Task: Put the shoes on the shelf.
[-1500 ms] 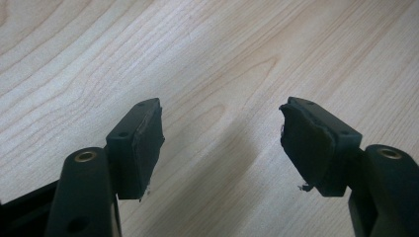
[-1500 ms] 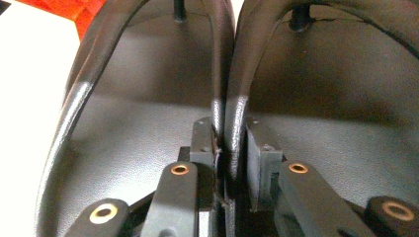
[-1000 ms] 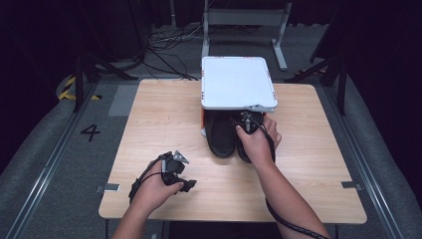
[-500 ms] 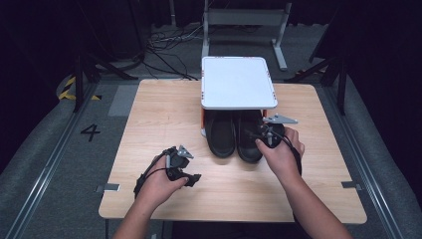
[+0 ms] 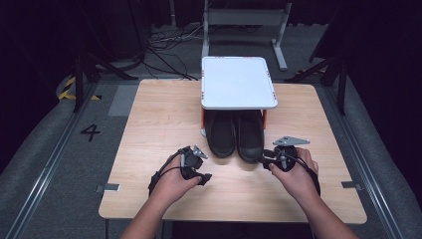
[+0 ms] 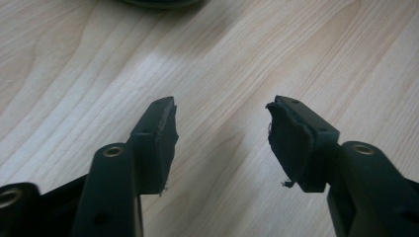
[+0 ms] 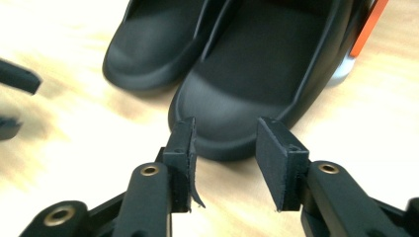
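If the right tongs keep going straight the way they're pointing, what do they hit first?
Most likely the toe of the nearer black shoe: it sits dead ahead between the open jaws of the right tongs, with a strip of bare table before it. Exact depth is hard to judge.

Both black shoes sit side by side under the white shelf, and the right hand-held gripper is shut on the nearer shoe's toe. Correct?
Not quite. The right hand-held gripper is open, its jaws apart just short of the shoe, per the right gripper view. The rest holds.
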A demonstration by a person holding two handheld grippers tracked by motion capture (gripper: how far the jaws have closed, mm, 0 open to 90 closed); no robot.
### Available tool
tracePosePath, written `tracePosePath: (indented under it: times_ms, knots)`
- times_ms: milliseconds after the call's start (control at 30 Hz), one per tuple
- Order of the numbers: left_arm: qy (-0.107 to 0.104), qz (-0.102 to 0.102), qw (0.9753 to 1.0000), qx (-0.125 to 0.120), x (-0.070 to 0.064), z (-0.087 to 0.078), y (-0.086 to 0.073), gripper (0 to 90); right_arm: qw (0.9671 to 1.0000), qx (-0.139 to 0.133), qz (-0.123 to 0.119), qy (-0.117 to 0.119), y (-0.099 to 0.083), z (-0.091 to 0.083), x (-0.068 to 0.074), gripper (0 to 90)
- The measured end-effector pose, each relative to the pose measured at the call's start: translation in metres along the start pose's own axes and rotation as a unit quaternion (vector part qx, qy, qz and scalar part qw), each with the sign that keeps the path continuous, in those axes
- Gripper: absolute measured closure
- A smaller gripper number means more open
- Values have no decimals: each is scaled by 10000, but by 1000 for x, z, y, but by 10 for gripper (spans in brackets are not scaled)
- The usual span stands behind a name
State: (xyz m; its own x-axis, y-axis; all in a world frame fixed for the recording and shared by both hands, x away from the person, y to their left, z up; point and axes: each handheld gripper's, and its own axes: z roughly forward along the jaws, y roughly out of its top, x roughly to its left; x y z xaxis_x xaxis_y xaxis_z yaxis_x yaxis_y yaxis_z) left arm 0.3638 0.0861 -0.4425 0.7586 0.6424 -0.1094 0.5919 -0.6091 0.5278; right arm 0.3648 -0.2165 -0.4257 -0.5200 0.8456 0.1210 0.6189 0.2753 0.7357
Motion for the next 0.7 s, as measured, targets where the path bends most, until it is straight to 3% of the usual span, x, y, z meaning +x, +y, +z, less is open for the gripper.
tracePosePath:
  times_ms: [167,300,400,533,700]
  knots:
    - [-24,-102,9999,-96,-5,8,3,517,9996,275,-1,78,-12,2,-3,659]
    - [63,-122,9998,-158,-6,10,7,548,9993,359,-40,135,-16,5,-2,679]
    - [-19,-200,9997,-120,-9,15,13,623,9990,405,-125,135,-20,9,0,736]
    - [-83,-95,9999,-35,-13,25,25,732,9975,643,-221,184,-23,17,4,832]
    - [-105,-71,9999,53,-13,35,38,790,9960,820,-167,323,-20,24,7,865]
